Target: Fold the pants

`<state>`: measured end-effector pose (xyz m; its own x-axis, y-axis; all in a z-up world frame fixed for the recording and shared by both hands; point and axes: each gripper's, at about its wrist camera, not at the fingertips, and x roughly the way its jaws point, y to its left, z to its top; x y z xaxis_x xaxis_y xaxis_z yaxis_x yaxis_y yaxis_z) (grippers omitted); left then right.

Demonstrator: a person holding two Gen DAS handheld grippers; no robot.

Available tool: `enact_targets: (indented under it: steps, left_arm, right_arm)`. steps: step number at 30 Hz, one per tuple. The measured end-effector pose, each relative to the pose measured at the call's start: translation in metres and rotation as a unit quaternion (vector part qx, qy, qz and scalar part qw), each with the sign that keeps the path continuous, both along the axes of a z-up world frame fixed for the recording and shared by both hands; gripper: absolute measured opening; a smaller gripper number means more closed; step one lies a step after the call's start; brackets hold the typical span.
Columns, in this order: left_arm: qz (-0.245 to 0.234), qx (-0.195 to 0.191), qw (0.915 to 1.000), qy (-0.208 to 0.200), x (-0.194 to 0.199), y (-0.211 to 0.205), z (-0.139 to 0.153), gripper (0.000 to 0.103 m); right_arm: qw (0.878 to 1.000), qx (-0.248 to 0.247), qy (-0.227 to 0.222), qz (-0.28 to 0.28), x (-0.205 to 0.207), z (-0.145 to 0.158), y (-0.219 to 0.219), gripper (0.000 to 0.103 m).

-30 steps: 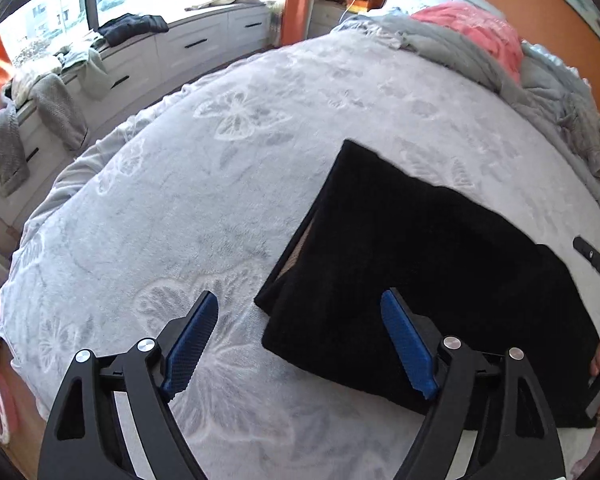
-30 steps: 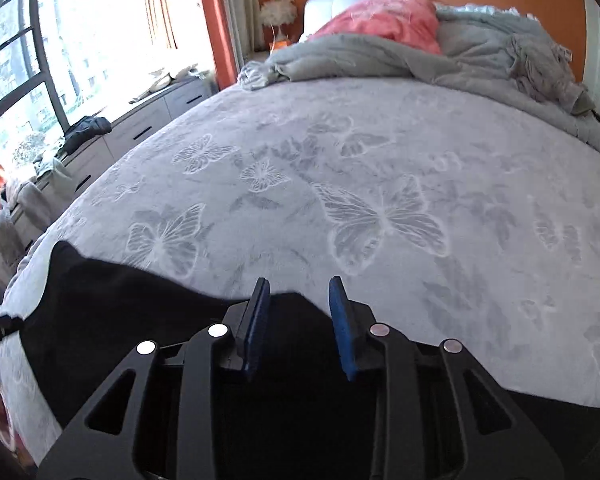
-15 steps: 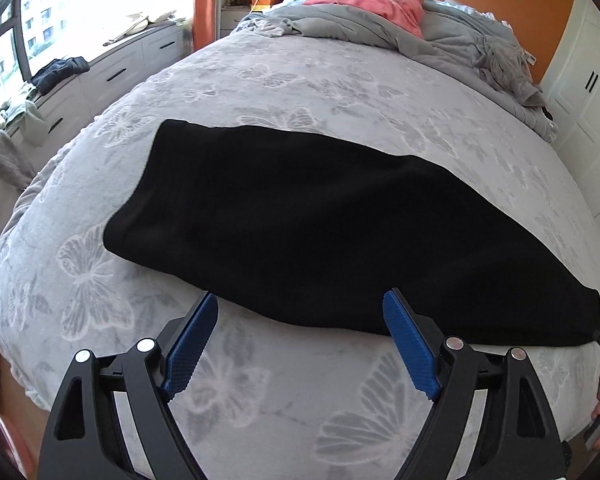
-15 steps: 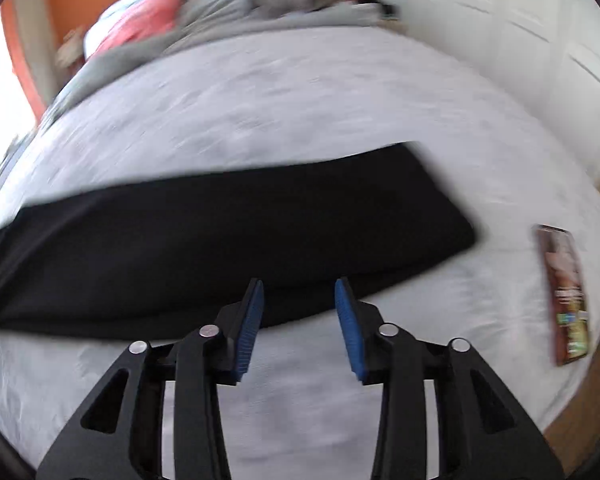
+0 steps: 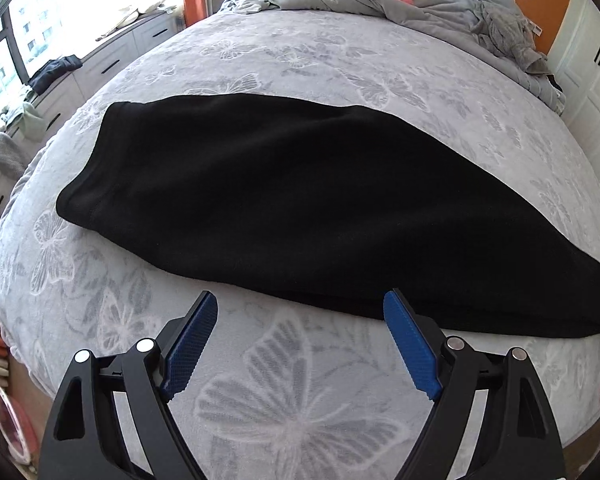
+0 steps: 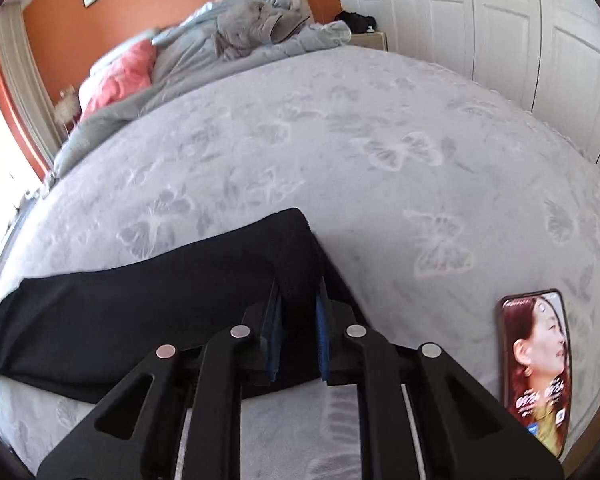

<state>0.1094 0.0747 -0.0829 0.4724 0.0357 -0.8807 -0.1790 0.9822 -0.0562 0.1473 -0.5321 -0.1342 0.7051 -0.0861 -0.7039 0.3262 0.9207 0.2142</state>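
**Right-wrist view: cuff end pinched, left tongs wide and waiting**

Right-wrist view shows the right gripper (image 6: 298, 312) clenched on the narrow end of the black pants (image 6: 148, 296), a raised ridge of dark cloth standing between its blue pads. In the left-wrist view the left gripper (image 5: 300, 340) hangs released, jaws spread wide, just short of the near edge of the pants (image 5: 280, 200) and touching nothing.

The pants lie flat on the grey butterfly bedspread (image 5: 300, 400), apparently already doubled leg on leg. Their long axis runs across the bed: the broad waistband end points toward the window side, on the left of the left-wrist view, and the cloth tapers to the cuff end on the right, where the right tongs hold it.

The fabric looks soft, thick and fleecy, light enough to lift from one end but limp, so it will probably sag and drag over the plush cover rather than keep its shape. A sensible second hold would be the waistband corner or the near hem, so both ends travel together. A phone (image 6: 536, 368) lies on the bedspread beside the right tongs, close enough that a trailing cuff might brush it.
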Motion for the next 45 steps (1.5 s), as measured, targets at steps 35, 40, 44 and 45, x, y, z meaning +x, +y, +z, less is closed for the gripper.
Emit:
enact_targets:
  steps: [35,40,44,45]
  left_arm:
    - [0.195,-0.125,0.9728,0.003,0.059,0.224,-0.064,0.083]
    - [0.191,-0.125,0.9735,0.008,0.069,0.222,-0.063,0.083]
    - [0.188,-0.163,0.9684,0.001,0.063,0.237,-0.064,0.083]
    - [0.185,-0.169,0.9681,0.001,0.063,0.238,-0.064,0.083]
  right_arm:
    - [0.979,0.144,0.018,-0.140,-0.007,-0.060,0.003,0.043]
    - [0.982,0.165,-0.046,-0.078,0.008,-0.005,0.035,0.013]
    - [0.984,0.101,-0.120,0.084,0.029,0.098,0.154,0.013]
    - [0.980,0.093,-0.127,0.120,0.035,0.111,0.184,0.013]
